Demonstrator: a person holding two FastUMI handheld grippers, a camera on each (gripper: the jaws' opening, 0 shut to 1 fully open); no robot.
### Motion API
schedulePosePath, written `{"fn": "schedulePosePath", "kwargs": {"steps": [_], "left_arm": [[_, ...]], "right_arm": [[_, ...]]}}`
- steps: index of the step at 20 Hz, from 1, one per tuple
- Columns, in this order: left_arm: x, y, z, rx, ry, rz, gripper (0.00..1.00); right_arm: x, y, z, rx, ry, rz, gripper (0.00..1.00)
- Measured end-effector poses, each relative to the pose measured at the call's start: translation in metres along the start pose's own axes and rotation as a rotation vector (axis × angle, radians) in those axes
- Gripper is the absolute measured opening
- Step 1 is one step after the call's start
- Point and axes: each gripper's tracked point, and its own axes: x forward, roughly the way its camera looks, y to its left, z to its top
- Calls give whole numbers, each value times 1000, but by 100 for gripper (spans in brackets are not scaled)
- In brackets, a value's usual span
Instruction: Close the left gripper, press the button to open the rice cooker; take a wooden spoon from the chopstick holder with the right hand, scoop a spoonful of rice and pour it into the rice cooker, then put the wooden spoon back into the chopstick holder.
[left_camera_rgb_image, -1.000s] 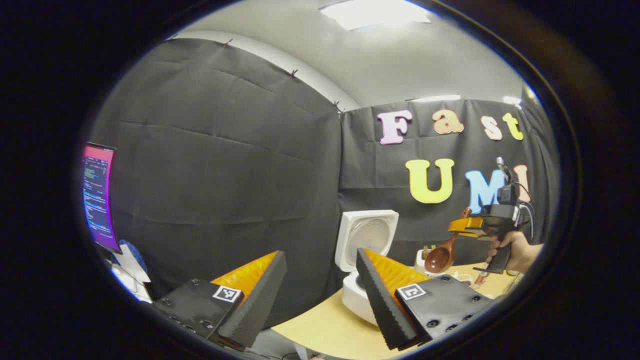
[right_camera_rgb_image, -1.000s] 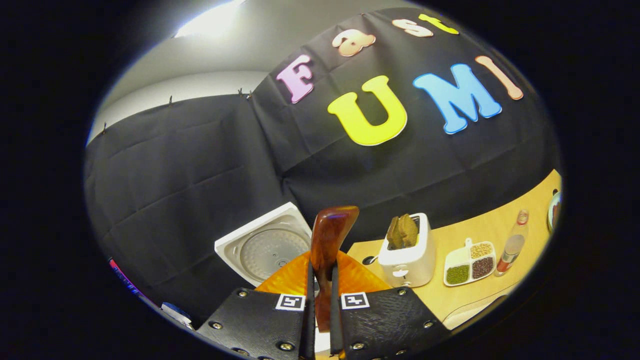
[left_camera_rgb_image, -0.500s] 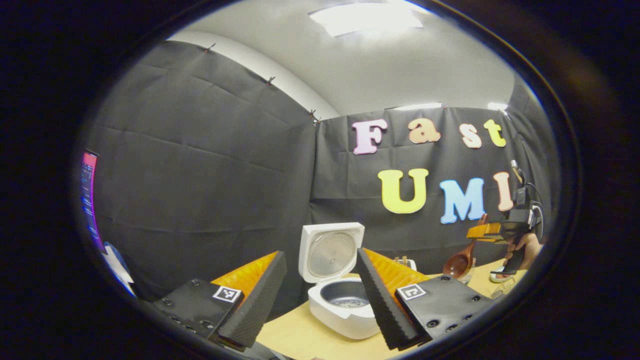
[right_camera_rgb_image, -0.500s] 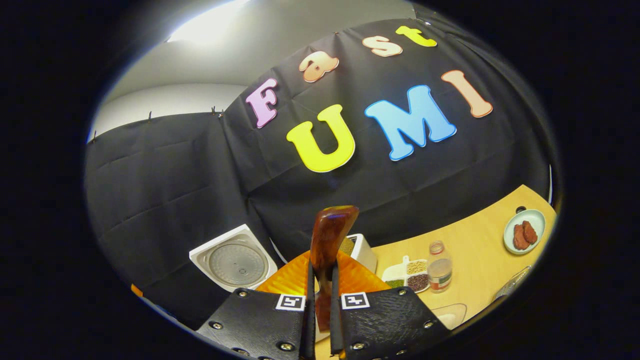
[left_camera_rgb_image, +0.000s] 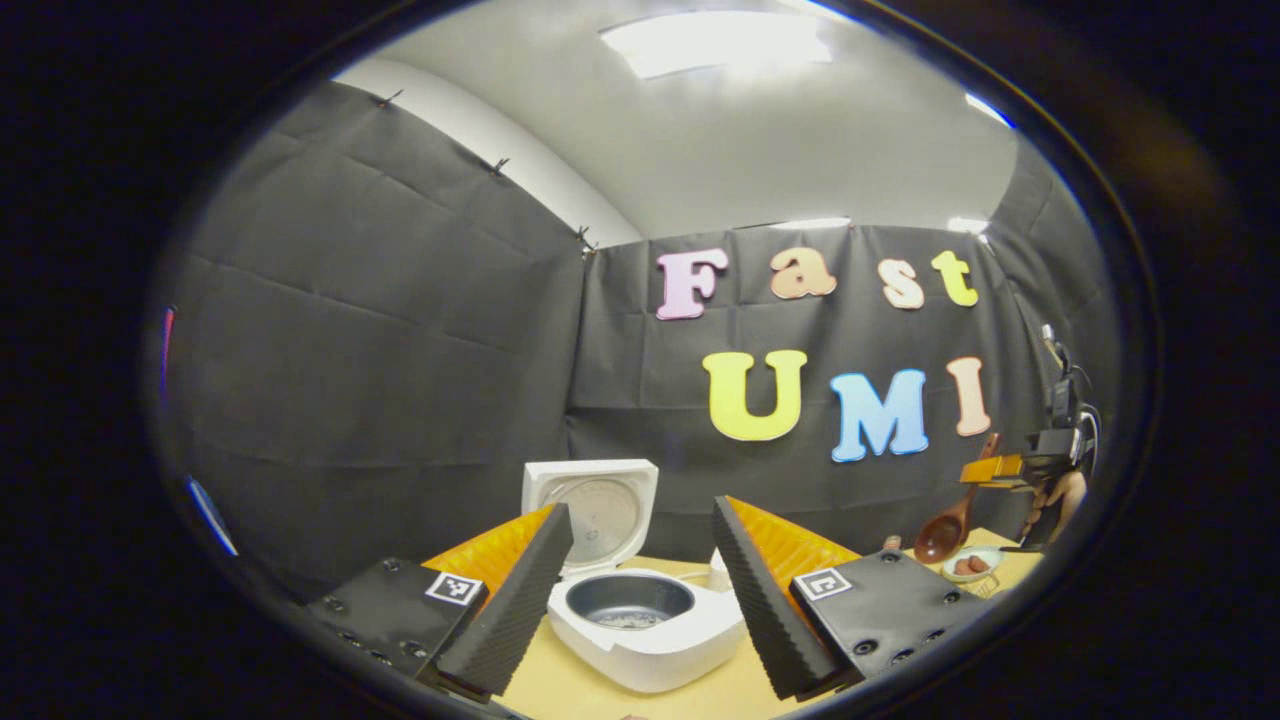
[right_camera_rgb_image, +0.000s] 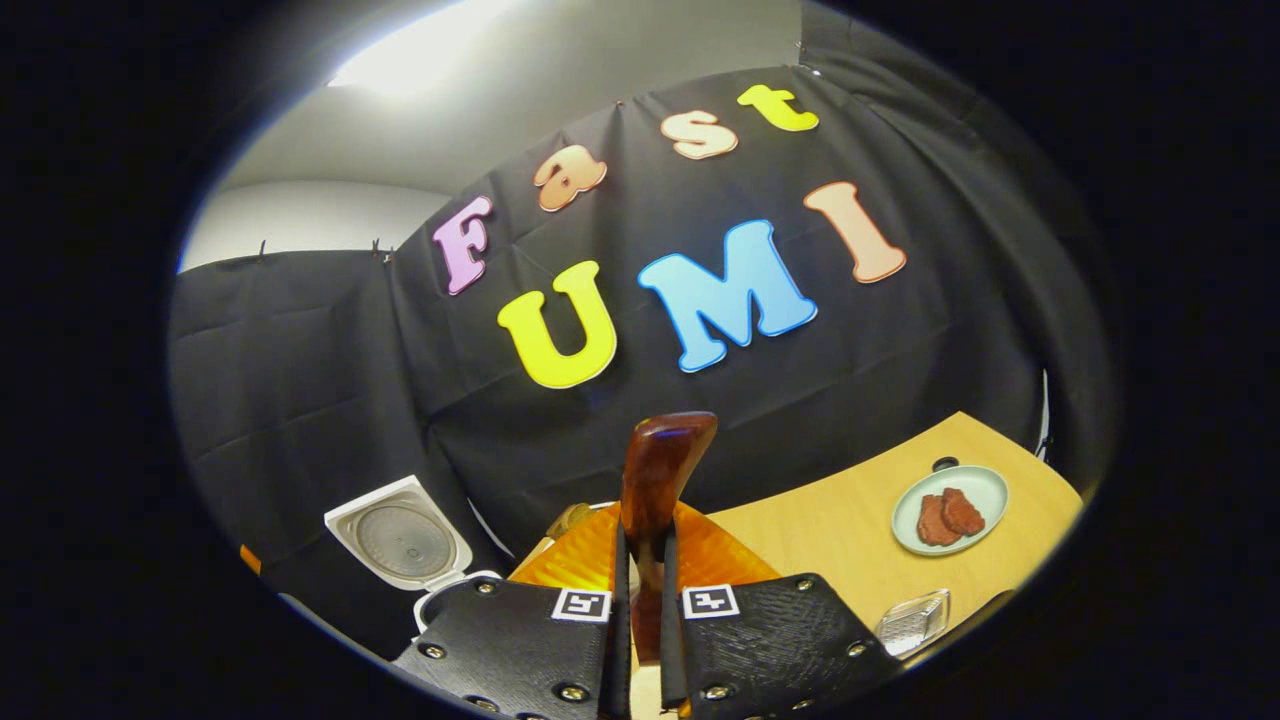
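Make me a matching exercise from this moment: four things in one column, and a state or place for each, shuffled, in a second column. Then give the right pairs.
Things:
1. rice cooker
2. wooden spoon
3. left gripper
4. pale plate

States or places:
A. fingers apart, nothing between them
B. on the table, with brown food pieces on it
C. lid up, inner pot showing
D. clamped by its handle between the right gripper's fingers

Pairs: 1-C, 2-D, 3-A, 4-B
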Motion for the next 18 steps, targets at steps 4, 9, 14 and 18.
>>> {"fn": "schedulePosePath", "kwargs": {"steps": [4,9,14,18], "left_arm": [[7,-31,3,2,-3,-33,97],[12,-73,2,10,11,-91,97],[19,-107,-3,39,32,-133,96],[18,-123,-5,76,42,-155,97]], "right_arm": [[-13,-52,9,8,-11,-72,12],[-27,-105,7,24,-17,-157,12],[-34,-157,-18,39,22,-238,12],[-36,-187,-44,38,53,-279,12]]}}
